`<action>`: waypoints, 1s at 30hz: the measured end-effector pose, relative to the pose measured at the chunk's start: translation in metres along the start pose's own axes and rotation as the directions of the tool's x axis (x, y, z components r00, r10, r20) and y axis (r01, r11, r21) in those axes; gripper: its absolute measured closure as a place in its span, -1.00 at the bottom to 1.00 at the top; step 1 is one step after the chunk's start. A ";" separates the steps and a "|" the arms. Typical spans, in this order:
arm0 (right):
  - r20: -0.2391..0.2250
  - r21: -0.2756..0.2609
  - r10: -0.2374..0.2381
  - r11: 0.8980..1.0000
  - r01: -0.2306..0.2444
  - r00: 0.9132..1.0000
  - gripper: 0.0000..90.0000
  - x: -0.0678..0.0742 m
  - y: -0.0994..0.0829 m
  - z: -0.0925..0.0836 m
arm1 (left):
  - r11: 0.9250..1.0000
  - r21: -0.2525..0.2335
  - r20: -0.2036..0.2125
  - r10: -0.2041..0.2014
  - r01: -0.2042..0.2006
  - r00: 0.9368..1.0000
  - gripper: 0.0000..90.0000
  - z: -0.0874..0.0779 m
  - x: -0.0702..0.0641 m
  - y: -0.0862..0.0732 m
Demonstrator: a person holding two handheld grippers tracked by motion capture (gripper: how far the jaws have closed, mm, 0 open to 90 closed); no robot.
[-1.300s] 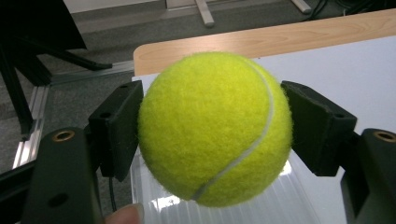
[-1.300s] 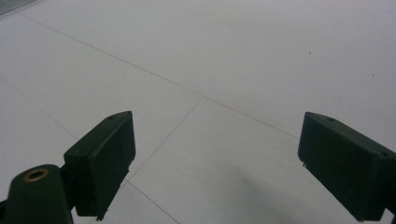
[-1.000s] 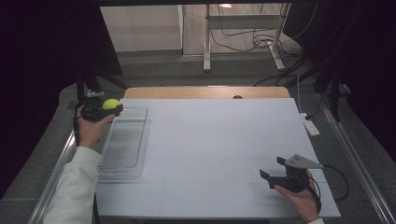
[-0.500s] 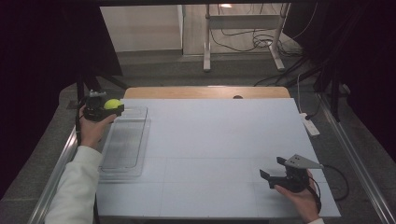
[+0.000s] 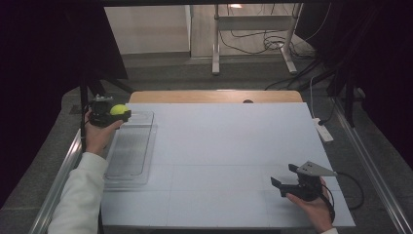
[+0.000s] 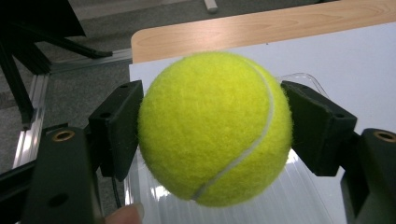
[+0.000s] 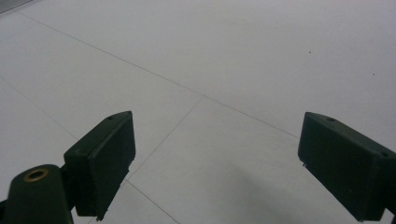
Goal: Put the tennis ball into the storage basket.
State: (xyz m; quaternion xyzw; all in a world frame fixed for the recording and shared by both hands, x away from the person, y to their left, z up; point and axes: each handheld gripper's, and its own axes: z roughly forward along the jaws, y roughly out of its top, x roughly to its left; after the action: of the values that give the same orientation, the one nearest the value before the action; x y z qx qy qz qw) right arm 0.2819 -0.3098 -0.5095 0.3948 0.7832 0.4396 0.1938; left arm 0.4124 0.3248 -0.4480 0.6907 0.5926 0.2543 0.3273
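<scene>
We are holding the ball (image 6: pixel 215 128) between the left gripper (image 5: pixel 117 114) jaws | tray (image 5: pixel 127 168) lying just below it | right gripper (image 5: pixel 287 179) sitting well apart, over the table (image 5: pixel 234 146).

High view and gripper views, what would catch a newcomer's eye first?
The yellow tennis ball, clamped in the left gripper above the far end of a clear tray at the table's left edge. Next, the right gripper, jaws open with nothing between them, low over the white table at the near right.
</scene>
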 end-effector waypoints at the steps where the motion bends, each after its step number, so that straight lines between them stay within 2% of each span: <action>1: 0.000 0.000 0.000 1.000 0.000 1.000 -0.76 0.000 0.000 0.000 | 1.000 0.002 0.001 0.002 -0.002 1.000 -0.42 0.000 0.000 0.000; 22: 0.000 0.001 0.001 1.000 -0.001 1.000 -0.76 0.000 0.000 0.000 | 0.999 0.038 0.003 0.015 -0.015 1.000 -0.42 0.006 -0.002 -0.002; 30: 0.000 0.002 0.000 1.000 0.000 1.000 -0.76 0.000 0.000 0.001 | 0.998 0.055 0.010 0.010 -0.010 1.000 -0.42 0.011 -0.002 -0.008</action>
State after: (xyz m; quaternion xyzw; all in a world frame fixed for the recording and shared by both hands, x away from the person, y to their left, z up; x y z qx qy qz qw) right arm 0.2822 -0.3096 -0.5099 0.3950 0.7837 0.4386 0.1935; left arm 0.4154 0.3218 -0.4613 0.7036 0.5942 0.2361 0.3099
